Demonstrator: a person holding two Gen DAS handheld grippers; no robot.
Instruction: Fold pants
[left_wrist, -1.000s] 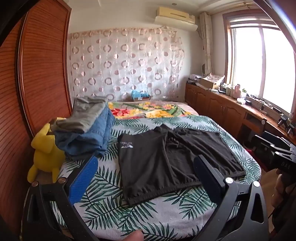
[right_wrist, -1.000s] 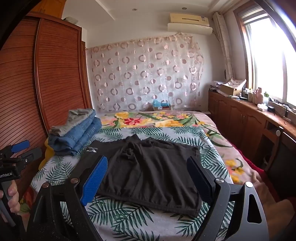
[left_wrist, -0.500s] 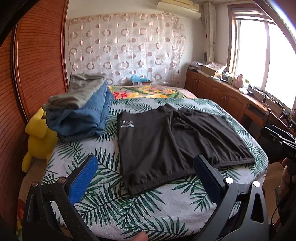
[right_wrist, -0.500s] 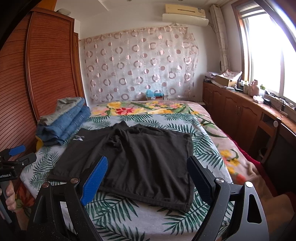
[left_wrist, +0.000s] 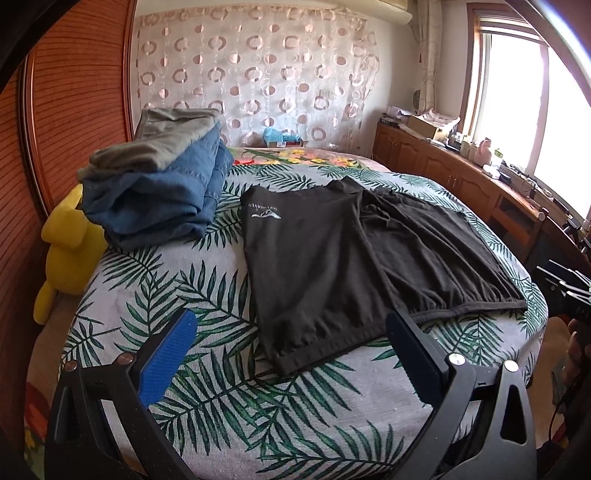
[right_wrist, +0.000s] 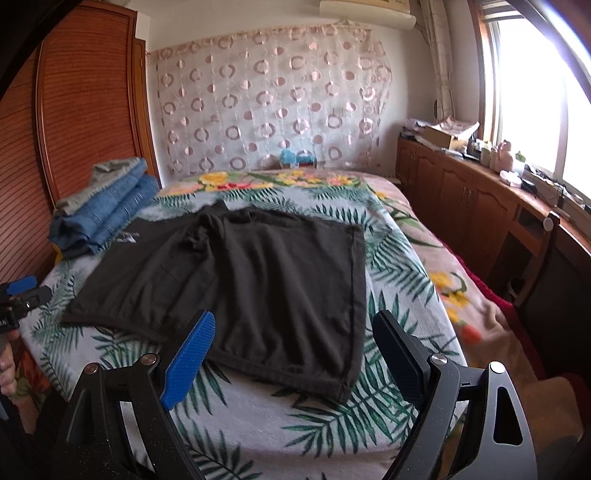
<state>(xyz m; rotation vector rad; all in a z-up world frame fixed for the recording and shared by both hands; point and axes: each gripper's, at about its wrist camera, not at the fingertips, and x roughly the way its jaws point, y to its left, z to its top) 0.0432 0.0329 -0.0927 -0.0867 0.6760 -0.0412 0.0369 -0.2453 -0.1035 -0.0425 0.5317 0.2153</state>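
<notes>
Black pants (left_wrist: 332, 258) lie spread flat on the leaf-print bedspread (left_wrist: 229, 391), the two legs side by side with hems toward me; a small white logo sits on the left leg. They also show in the right wrist view (right_wrist: 266, 280). My left gripper (left_wrist: 291, 354) is open and empty, just short of the left leg's hem. My right gripper (right_wrist: 295, 354) is open and empty, over the near hem of the right leg. The left gripper also shows at the left edge of the right wrist view (right_wrist: 22, 295).
A stack of folded jeans and grey trousers (left_wrist: 159, 177) lies at the bed's left, also in the right wrist view (right_wrist: 103, 206). A yellow plush toy (left_wrist: 70, 243) sits beside the wooden wardrobe (left_wrist: 74, 92). Wooden cabinets (right_wrist: 480, 206) run along the right under the window.
Both grippers have moved forward and tilted down toward the pants' near hems. The pants have not moved. Both grippers stay open.
</notes>
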